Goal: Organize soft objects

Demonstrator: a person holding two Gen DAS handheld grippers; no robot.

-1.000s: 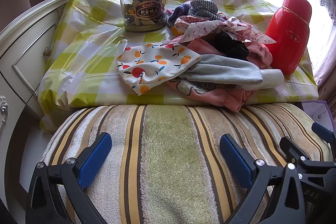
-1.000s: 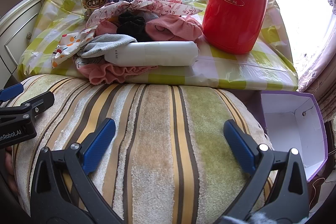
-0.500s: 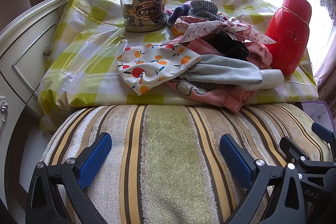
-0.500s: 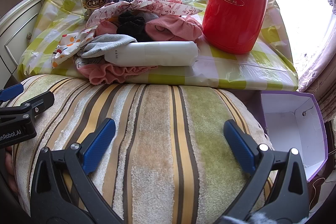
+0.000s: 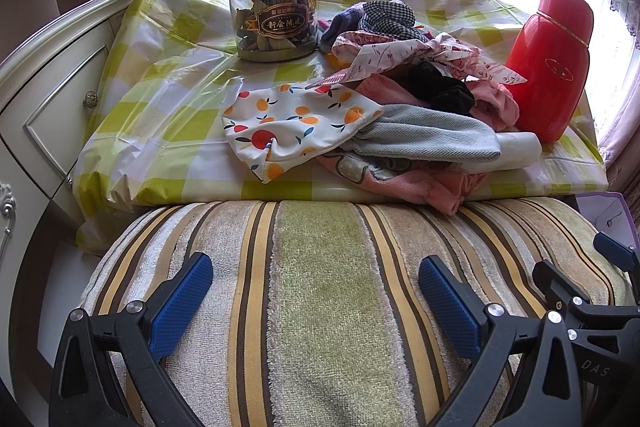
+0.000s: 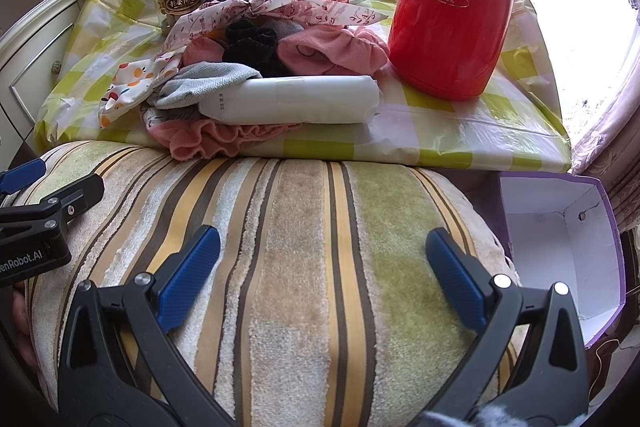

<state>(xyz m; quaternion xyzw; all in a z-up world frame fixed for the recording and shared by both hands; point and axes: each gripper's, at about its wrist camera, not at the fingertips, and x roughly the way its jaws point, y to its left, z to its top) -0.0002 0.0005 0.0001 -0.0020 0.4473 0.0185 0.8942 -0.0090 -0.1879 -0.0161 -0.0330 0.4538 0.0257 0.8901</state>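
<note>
Your striped cushion (image 5: 320, 299) fills the foreground in both views, butted against the front edge of the table (image 5: 168, 131) with the yellow-green check cover. Both grippers hover low over the cushion, pointing at the table: left gripper (image 5: 316, 287) jaws spread wide, nothing between them; right gripper (image 6: 322, 261) same, wide open and empty. The soft pile (image 5: 400, 115) sits on the table's right half, just left of the red flask (image 6: 452, 11): fruit-print cloth (image 5: 296, 123) at the left, grey knit (image 5: 424, 139) over pink fabric (image 5: 432, 187) that droops past the table edge onto the cushion, black piece and floral ribbon on top. Only your right view shows the open purple box (image 6: 560, 251), white inside, beside the cushion's right end, and the white roll (image 6: 292, 101) full length. Only your left view shows the jar (image 5: 274, 15) unobstructed, standing behind the pile.
</note>
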